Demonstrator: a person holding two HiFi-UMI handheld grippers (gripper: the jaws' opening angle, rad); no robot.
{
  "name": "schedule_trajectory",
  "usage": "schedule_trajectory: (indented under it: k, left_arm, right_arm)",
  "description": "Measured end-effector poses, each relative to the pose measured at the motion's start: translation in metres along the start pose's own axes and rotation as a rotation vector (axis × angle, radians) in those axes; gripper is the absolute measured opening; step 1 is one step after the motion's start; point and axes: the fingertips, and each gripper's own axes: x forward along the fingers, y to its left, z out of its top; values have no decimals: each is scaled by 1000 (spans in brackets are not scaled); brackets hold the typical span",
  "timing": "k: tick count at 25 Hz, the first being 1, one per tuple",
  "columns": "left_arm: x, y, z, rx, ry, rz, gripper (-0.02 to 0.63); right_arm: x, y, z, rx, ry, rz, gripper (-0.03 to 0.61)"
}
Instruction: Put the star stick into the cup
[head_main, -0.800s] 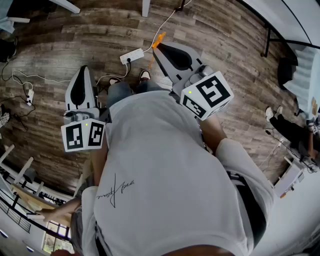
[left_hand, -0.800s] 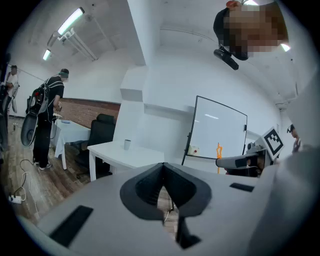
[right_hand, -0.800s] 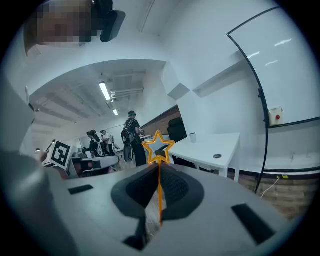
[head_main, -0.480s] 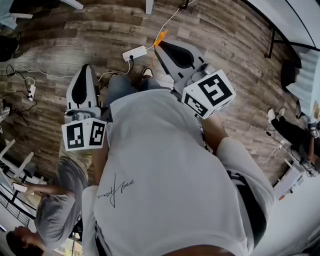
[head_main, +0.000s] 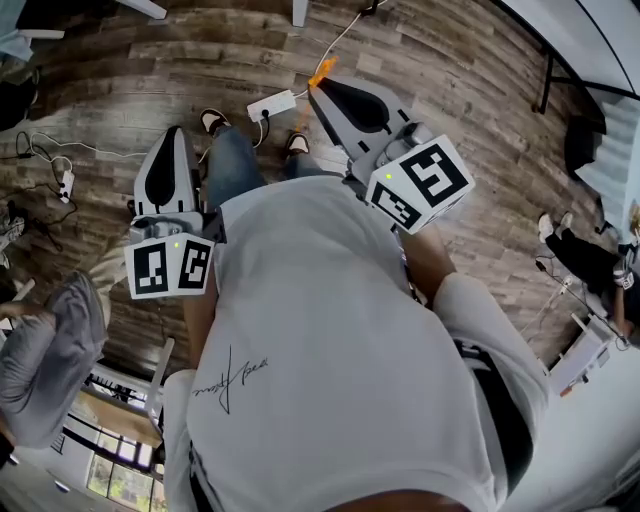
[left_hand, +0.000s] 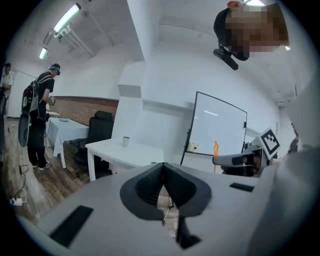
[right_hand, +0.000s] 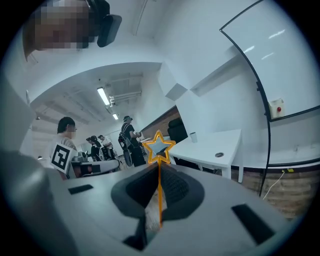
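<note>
Grab looks done: right gripper (right_hand: 159, 167) is pinching the star stick (right_hand: 159, 145). Left gripper (left_hand: 163, 167) is pressed together, empty. Cup (right_hand: 193, 137) is well off, near the table's (right_hand: 220, 145) far edge, so the drop-in isn't done yet.

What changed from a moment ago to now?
The person took a step: one shoe now shows farther forward, beside the left gripper. The bystander in grey shifted left. Unchanged: the right gripper holds the star stick, the left gripper is shut and empty.
</note>
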Motion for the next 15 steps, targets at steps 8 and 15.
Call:
schedule_trajectory:
  k: [8, 15]
  left_arm:
    - [34, 30, 14, -8, -7, -31, 8]
    - [62, 84, 30, -25, -3, -35, 8]
  right_arm:
    - [39, -14, 12, 2, 18, -35, 18]
    - [103, -13, 36, -20, 30, -28, 18]
